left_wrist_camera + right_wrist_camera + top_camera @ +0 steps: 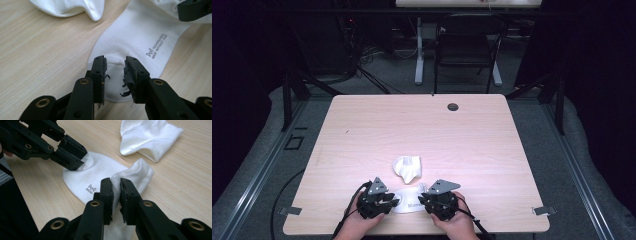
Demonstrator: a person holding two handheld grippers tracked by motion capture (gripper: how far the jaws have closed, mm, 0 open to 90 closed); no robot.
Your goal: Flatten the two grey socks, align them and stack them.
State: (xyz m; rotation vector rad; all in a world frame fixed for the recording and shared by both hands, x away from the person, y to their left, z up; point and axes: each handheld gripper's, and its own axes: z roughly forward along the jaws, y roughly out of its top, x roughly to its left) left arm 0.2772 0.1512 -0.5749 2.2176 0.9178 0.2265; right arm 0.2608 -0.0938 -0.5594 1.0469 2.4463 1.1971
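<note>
Looks like the sock-handling step is mid-grab. The right gripper is pinching the ribbed cuff of the flat sock, cloth bunched between its nearly closed jaws. The left gripper has its jaws spread over the toe end of that sock, pads not clearly biting yet. The second sock lies crumpled just beyond both claws on the table. My guess: next the left needs to close on the toe so both ends can be lifted or folded.

My left gripper straddles a white sock's toe (small printed logo) on the table.
</note>
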